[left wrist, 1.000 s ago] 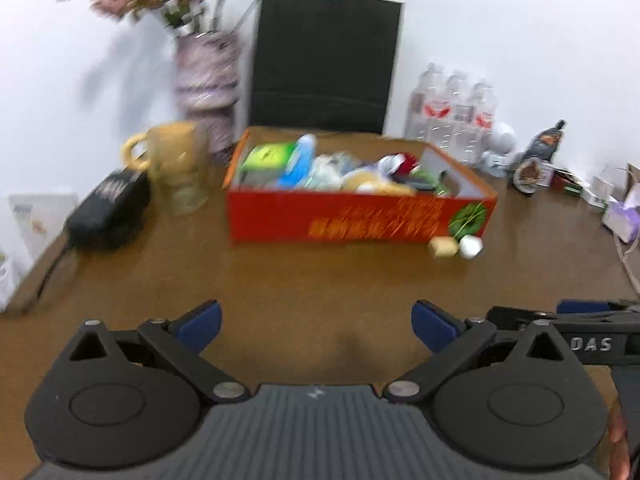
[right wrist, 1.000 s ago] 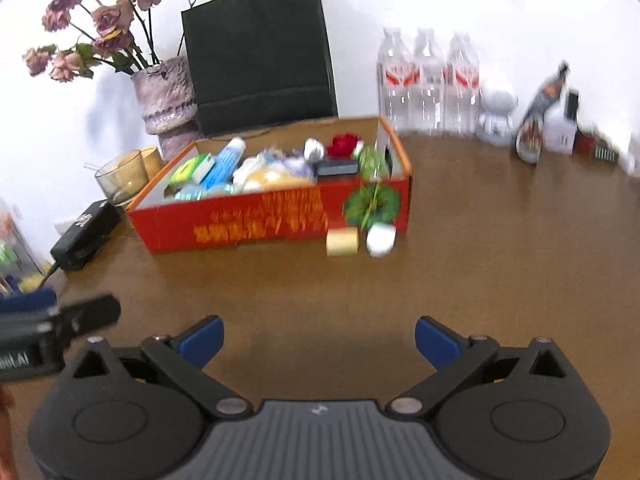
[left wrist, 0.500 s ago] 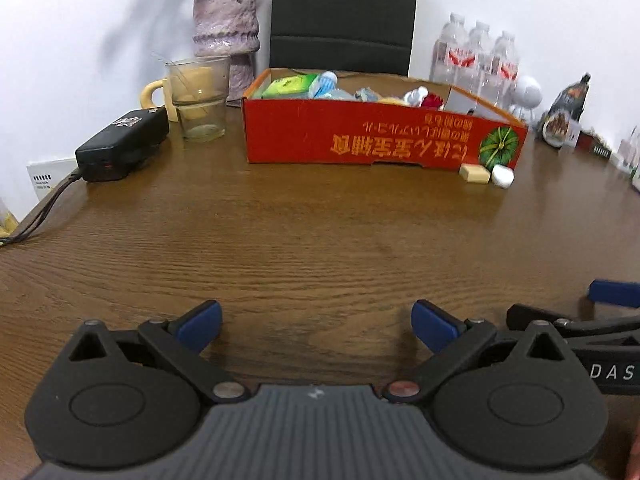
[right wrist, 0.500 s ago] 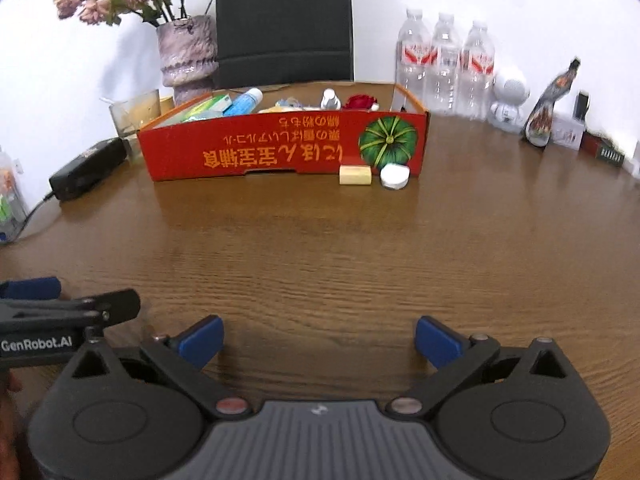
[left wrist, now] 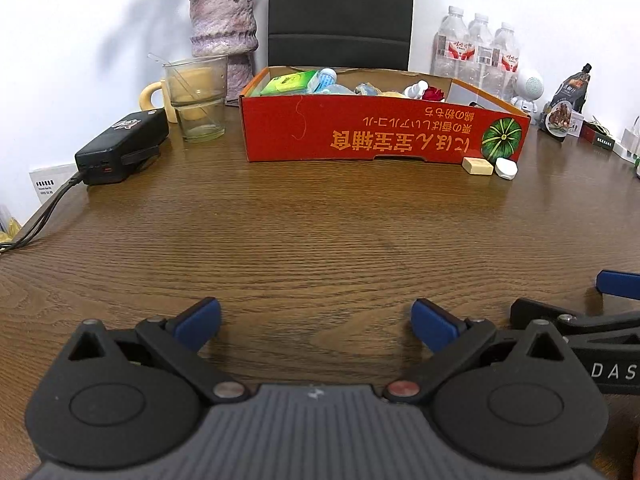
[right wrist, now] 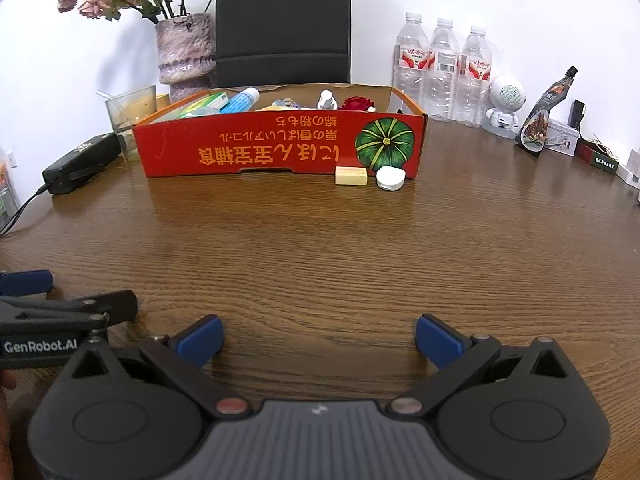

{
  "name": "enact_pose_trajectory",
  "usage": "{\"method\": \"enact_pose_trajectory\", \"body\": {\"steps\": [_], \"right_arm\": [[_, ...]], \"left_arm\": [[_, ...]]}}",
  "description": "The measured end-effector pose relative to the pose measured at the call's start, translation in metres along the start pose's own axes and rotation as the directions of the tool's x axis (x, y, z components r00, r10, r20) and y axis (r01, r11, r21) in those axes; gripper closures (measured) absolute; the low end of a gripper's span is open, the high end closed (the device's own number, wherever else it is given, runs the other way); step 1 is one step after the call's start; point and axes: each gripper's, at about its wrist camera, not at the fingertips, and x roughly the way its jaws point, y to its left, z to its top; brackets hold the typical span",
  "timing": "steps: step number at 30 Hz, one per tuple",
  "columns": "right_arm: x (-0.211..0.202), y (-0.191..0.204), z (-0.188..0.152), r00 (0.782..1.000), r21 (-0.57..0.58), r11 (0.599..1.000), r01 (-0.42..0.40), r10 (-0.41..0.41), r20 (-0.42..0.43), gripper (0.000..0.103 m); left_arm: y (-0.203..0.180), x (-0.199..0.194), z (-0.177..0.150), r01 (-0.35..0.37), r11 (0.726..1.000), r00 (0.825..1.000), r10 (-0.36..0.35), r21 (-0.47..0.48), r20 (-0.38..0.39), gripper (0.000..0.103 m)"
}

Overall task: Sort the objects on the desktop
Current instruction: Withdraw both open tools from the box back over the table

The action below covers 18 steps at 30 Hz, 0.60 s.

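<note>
left tongs (left wrist: 315,322): spread wide, nothing between the blue pads, low over the bare wood of the table (left wrist: 320,240). right tongs (right wrist: 319,336): likewise spread and holding nothing, low over the same table. the two sit side by side at the near edge; each shows at the margin of the other's view.

mid table: bare wood grain between the tongs and the box.

red box (right wrist: 280,148): stands past the middle of the table, long side facing the tongs, print upside down, a green pumpkin picture at its right end. inside: a green pack (left wrist: 288,82), a blue tube (right wrist: 240,101), a small white bottle (right wrist: 327,100), a red flower (right wrist: 359,103) and other items too crowded to tell apart.

outside the box, on the table, touching or just beside its front wall at the right end: a cream block (right wrist: 351,176) and a white round case (right wrist: 391,178), side by side.

left of the box: glass (left wrist: 197,100), black adapter (left wrist: 124,146) with cable. behind: vase (right wrist: 184,54), black bag (right wrist: 282,24). right: three bottles (right wrist: 442,72), white figure (right wrist: 504,106).
</note>
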Motion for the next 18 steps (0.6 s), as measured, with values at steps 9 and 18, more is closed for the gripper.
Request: {"method": "enact_pose_trajectory", "body": {"steps": [9, 18], "right_arm": [[-0.0001, 0.0001, -0.0003, 1.000, -0.001, 1.000, 0.000, 0.000, 0.000, 0.000], [0.0004, -0.0018, 0.0002, 1.000, -0.001, 1.000, -0.006, 0.006, 0.001, 0.000]], "left_arm": [[0.0002, -0.0002, 0.0002, 0.001, 1.000, 1.000, -0.001, 0.000, 0.000, 0.000], [-0.0011, -0.0002, 0.0016, 0.006, 1.000, 1.000, -0.006, 0.015, 0.006, 0.000]]}}
